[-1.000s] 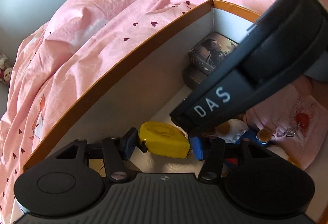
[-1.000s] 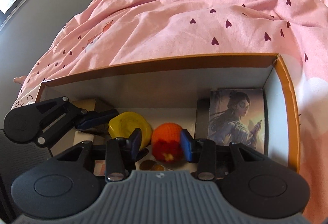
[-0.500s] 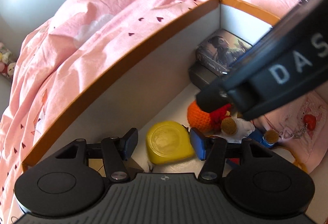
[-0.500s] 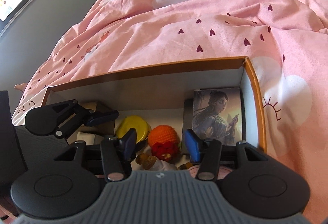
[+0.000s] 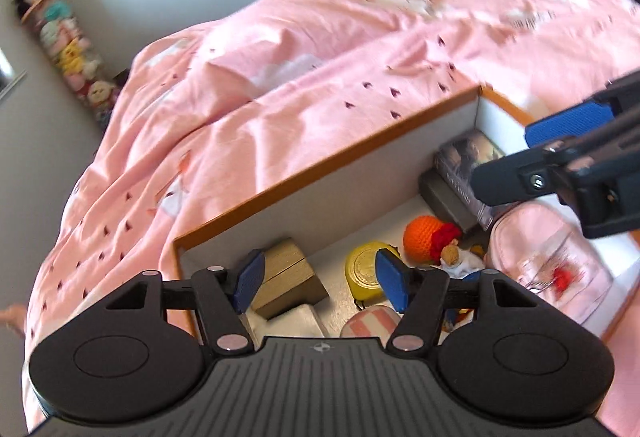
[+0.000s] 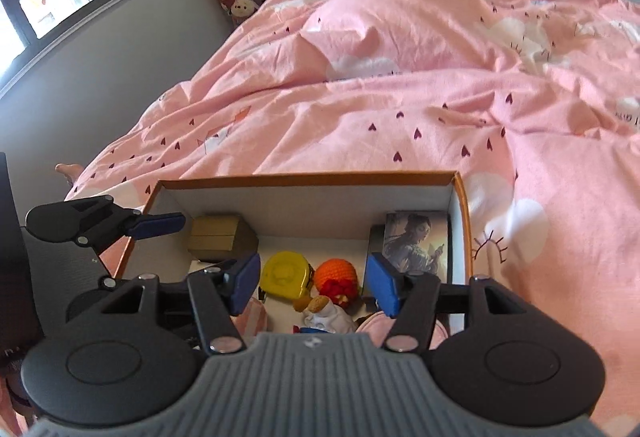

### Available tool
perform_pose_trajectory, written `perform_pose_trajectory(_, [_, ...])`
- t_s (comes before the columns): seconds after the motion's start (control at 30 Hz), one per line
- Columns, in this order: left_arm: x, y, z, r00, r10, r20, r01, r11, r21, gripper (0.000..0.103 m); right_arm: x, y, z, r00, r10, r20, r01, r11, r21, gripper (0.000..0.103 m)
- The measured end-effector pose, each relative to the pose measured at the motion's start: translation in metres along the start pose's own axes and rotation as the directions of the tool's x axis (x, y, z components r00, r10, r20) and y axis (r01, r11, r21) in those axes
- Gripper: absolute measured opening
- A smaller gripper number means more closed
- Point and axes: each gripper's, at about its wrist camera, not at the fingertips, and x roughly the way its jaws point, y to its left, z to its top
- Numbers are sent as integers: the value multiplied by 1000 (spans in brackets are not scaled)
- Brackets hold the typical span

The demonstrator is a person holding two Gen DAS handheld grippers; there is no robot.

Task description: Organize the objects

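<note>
Both tongs, left [image 5: 316,283] and right [image 6: 312,283], hang open and empty above the box [image 6: 304,179], likely scanning tape measure [image 6: 285,274] and knitted ball [image 6: 335,272] between their tips.

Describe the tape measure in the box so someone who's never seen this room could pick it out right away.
On the pink heart-print bedspread sits an open orange-rimmed cardboard box with white walls. On its floor, between a tan hexagonal box and an orange crocheted ball, lies the round yellow plastic tape measure. It is the only yellow, hard, disc-shaped item there.
</note>
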Motion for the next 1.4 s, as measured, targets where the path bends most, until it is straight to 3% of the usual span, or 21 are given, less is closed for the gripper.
perform_pose_trajectory(0.27, [-51,2,14,985,85,149,-60,985,-160,80,-79,28,-25,980,-22,200,44,993,-108,70])
perform_pose_trajectory(0.4, [-82,0,2,958,152,242,-90,965,-247,87,-110,42,-46,956,-21,292,66,988,-143,80])
perform_pose_trajectory(0.53, [-110,-7,-14,922,250,295,-141,928,-346,89,-136,50,-71,923,-7,384,68,987,-145,85])
perform_pose_trajectory(0.67, [-125,-15,-30,901,281,330,-126,899,-420,89,-154,61,-97,881,-8,473,106,978,-181,93])
perform_pose_trajectory(0.77, [-130,-23,-40,891,292,348,-131,898,-420,93,-159,66,-110,870,-41,491,155,969,-194,99])
perform_pose_trajectory(0.9, [-128,-29,-54,902,281,329,-137,906,-400,96,-159,61,-119,889,-97,448,169,978,-123,101])
perform_pose_trajectory(1.07, [-112,-28,-68,940,223,257,-100,903,-417,96,-149,53,-125,906,-146,396,177,983,-42,101])
perform_pose_trajectory(1.4, [-85,-28,-88,969,193,156,-108,894,-435,96,-112,48,-138,928,-183,325,207,978,-39,101])
